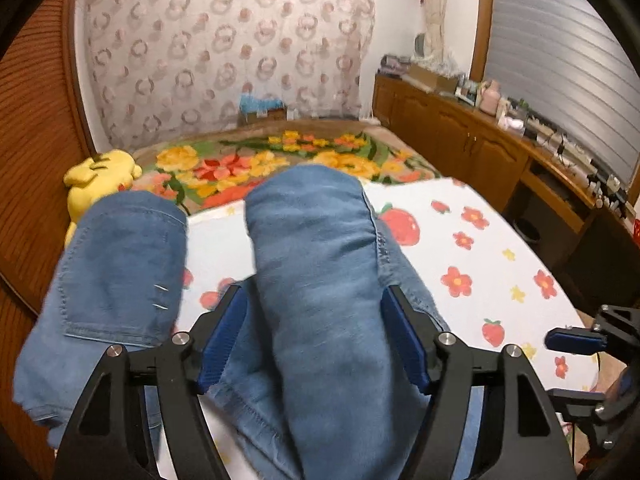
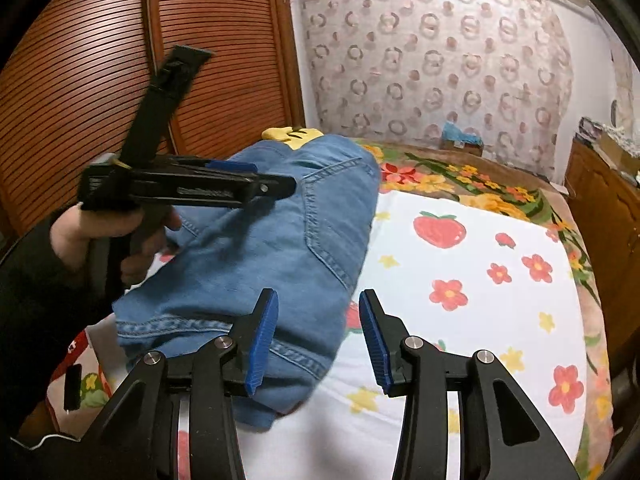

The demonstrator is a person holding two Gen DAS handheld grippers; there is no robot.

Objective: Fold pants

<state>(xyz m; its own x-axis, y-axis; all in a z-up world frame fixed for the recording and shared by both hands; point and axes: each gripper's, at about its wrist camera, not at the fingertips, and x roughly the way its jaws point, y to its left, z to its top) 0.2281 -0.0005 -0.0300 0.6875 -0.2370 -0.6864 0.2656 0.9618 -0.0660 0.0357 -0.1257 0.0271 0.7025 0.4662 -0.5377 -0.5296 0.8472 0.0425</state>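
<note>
Bed (image 2: pixel 500 360) under a white strawberry-and-flower sheet carries the blue denim pants (image 2: pixel 280 248), bunched in a soft heap near its left side, back pocket and orange seam stitching showing. Left tool (image 1: pixel 314 336) stands spread around a thick roll of denim, its pads clear of the cloth. Right tool (image 2: pixel 318 340) is spread too, empty, at the heap's near edge.

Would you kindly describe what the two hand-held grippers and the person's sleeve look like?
Each hand-held gripper is black, with angular cut-out arms, round silver pivot bolts and ribbed blue pads: the left hand-held gripper, the right hand-held gripper. From the right wrist view, the left one shows a pistol-style handle and faint pale lettering along its side. The sleeve is black.
</note>
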